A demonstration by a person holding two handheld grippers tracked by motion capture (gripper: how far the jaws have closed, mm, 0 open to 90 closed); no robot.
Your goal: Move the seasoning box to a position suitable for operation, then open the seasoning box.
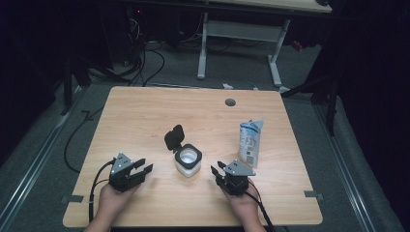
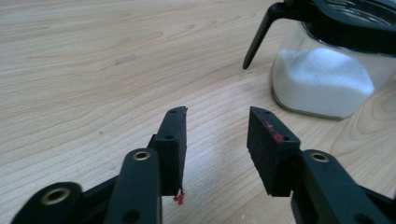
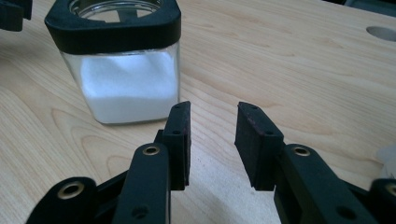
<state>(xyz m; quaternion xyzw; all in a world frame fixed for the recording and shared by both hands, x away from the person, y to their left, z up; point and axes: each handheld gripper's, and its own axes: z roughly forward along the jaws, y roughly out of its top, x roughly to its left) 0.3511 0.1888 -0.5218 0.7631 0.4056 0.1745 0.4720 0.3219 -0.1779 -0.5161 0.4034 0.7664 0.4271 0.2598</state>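
A square glass jar (image 1: 188, 160) with a black rim and white powder inside stands mid-table, its black flip lid (image 1: 174, 137) hinged open to the back left. My left gripper (image 1: 145, 169) rests left of the jar, jaws open and empty; in the left gripper view (image 2: 217, 122) the jar (image 2: 327, 79) is ahead to the right. My right gripper (image 1: 217, 171) sits right of the jar, open with nothing between its jaws; in the right gripper view (image 3: 212, 122) the jar (image 3: 122, 70) is ahead to the left. A white and blue pouch (image 1: 251, 141) lies to the right.
The wooden table (image 1: 145, 116) has a round cable hole (image 1: 230, 102) near its back edge. Bare wood lies behind and left of the jar. Beyond the table are cables (image 1: 145, 63) on the floor and another desk's white legs (image 1: 275, 58).
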